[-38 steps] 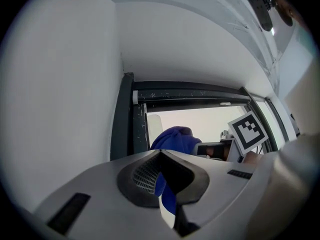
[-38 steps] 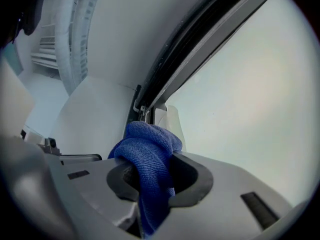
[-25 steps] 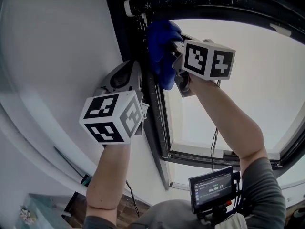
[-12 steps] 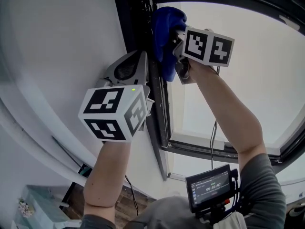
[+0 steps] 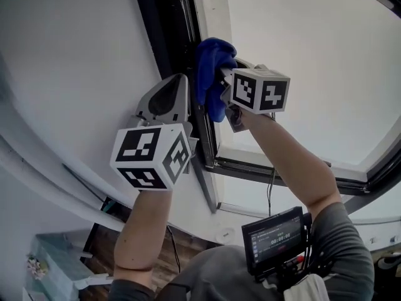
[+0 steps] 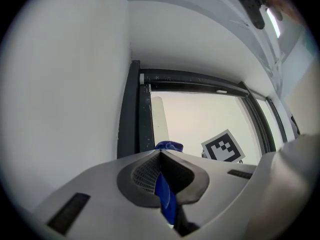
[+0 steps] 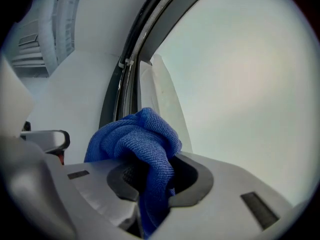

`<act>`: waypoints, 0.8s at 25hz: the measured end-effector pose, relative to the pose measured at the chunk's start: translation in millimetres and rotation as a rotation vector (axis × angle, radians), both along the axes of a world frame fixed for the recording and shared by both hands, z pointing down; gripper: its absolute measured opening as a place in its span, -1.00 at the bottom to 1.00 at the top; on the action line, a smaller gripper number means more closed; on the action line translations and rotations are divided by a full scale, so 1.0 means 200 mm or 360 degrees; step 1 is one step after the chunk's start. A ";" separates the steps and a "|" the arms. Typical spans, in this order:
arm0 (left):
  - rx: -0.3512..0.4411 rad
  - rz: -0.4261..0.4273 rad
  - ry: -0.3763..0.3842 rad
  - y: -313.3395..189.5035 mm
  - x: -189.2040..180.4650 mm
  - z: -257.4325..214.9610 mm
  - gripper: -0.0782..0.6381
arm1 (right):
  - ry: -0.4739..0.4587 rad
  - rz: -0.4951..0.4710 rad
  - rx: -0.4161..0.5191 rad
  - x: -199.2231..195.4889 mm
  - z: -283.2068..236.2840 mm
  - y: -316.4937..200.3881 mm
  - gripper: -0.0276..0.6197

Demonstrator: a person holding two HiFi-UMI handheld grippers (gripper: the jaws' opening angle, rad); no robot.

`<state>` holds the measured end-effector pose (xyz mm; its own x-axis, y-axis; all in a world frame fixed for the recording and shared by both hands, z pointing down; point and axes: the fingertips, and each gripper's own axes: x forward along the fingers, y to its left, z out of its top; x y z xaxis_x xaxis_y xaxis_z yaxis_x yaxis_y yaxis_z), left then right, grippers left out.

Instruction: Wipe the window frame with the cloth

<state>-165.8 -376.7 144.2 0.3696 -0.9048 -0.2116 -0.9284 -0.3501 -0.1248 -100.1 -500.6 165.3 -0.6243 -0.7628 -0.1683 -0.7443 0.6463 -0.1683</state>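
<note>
My right gripper (image 5: 220, 83) is shut on a bunched blue cloth (image 5: 210, 74) and presses it against the dark vertical window frame (image 5: 164, 30). In the right gripper view the cloth (image 7: 145, 144) bulges out of the closed jaws, with the frame (image 7: 131, 79) just beyond. My left gripper (image 5: 182, 83) is shut and holds nothing, its tips close to the left of the cloth, against the white wall. In the left gripper view a strip of the cloth (image 6: 169, 146) shows past the tips and through the slit between the jaws.
Bright window glass (image 5: 313, 55) lies right of the frame, and its lower bar (image 5: 276, 171) runs below my right forearm. White wall (image 5: 69, 61) fills the left. A small screen unit (image 5: 274, 240) hangs at chest height.
The right gripper has slid the cloth down the vertical frame, away from the top corner and nearer the lower bar. The left gripper has stayed beside it, still shut.
</note>
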 end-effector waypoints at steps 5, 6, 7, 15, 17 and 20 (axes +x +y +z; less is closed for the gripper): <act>-0.0092 0.0002 0.0018 -0.03 0.03 0.32 -0.76 | 0.0061 0.0008 -0.0137 0.00 0.42 -0.01 -0.62; -0.0117 0.0006 -0.0006 -0.05 0.04 0.39 -0.76 | 0.0073 0.0015 -0.0165 0.00 0.51 -0.02 -0.62; -0.0139 0.0011 -0.0029 -0.06 0.05 0.46 -0.76 | 0.0087 0.0024 -0.0184 0.00 0.59 -0.03 -0.62; -0.0291 0.0014 -0.0054 -0.15 0.06 0.98 -0.76 | 0.0239 0.0112 -0.0337 0.01 1.16 -0.05 -0.62; -0.0327 0.0020 -0.0066 -0.17 0.06 1.10 -0.76 | 0.0268 0.0143 -0.0397 0.02 1.29 -0.05 -0.62; -0.0402 0.0019 -0.0104 -0.17 0.06 1.26 -0.76 | 0.0294 0.0169 -0.0477 0.03 1.44 -0.05 -0.62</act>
<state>-152.9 -411.3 395.5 0.3858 -0.9215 0.0451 -0.9169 -0.3884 -0.0918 -94.1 -510.9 453.5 -0.5378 -0.8236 0.1804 -0.8402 0.5060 -0.1950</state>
